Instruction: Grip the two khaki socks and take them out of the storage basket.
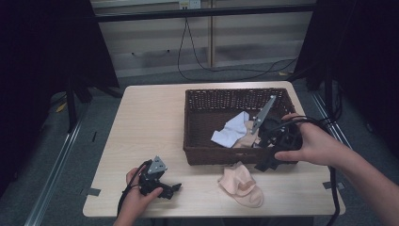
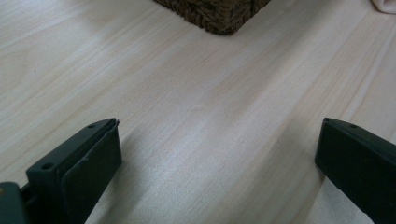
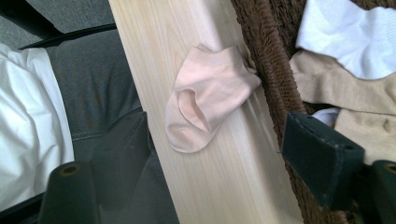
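A pale wooden desk [image 1: 146, 122] is seen from above, with a brown woven basket [image 1: 207, 101] set toward its far right; every place below is given from that basket.

The greatest risk is judged to lie with the basket itself. The right claw [image 1: 275, 141] is held over the basket's near right corner, its jaws spread wide and gripping nothing. In the right gripper view one jaw is over the basket's wall and the other is beyond the desk's near edge, above the person's lap. If the claw were lowered as it stands, the wall could be caught and the basket dragged or tipped.

A smaller risk is judged for the pink sock [image 1: 241, 184], which lies crumpled on the desk just in front of the basket, one end touching its wall or nearly so. A soft sock could be pinched only partly and slip, or be nudged off the near edge.

Inside the basket a white cloth [image 1: 231, 130] lies over a beige cloth [image 3: 355, 88].

The left claw [image 1: 168, 189] rests well to the left of the basket, near the desk's front edge, its jaws wide apart over bare wood.

Beyond the basket, grey floor, a pale wall with a trailing black cable [image 1: 188, 52], and dark curtains at both sides can be made out.
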`<action>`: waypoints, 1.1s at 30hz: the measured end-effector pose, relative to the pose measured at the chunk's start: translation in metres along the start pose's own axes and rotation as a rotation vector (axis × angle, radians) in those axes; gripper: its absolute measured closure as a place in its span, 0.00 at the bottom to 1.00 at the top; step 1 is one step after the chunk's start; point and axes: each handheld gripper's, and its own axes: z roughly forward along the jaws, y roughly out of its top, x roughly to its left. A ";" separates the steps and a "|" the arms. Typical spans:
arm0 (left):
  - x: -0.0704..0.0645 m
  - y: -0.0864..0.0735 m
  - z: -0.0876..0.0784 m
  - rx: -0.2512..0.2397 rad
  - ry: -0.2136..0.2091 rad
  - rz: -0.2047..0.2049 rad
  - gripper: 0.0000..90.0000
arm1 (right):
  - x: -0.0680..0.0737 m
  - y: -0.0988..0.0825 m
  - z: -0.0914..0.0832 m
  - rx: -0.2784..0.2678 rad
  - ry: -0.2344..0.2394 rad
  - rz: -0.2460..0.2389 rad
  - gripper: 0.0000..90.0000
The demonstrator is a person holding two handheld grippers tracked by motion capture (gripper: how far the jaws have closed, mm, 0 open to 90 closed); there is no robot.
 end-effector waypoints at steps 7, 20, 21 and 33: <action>0.000 0.000 0.000 0.002 0.001 0.000 0.00 | 0.001 -0.009 0.010 0.004 -0.009 -0.013 0.19; 0.000 0.000 0.000 0.002 0.000 0.000 0.00 | 0.003 -0.029 0.033 -0.002 -0.015 -0.012 0.15; 0.000 0.000 0.000 0.001 0.001 0.000 0.00 | 0.003 -0.030 0.034 -0.006 -0.016 -0.011 0.14; 0.000 0.000 0.000 0.001 0.001 -0.001 0.00 | 0.001 -0.046 0.053 -0.026 -0.021 0.006 0.12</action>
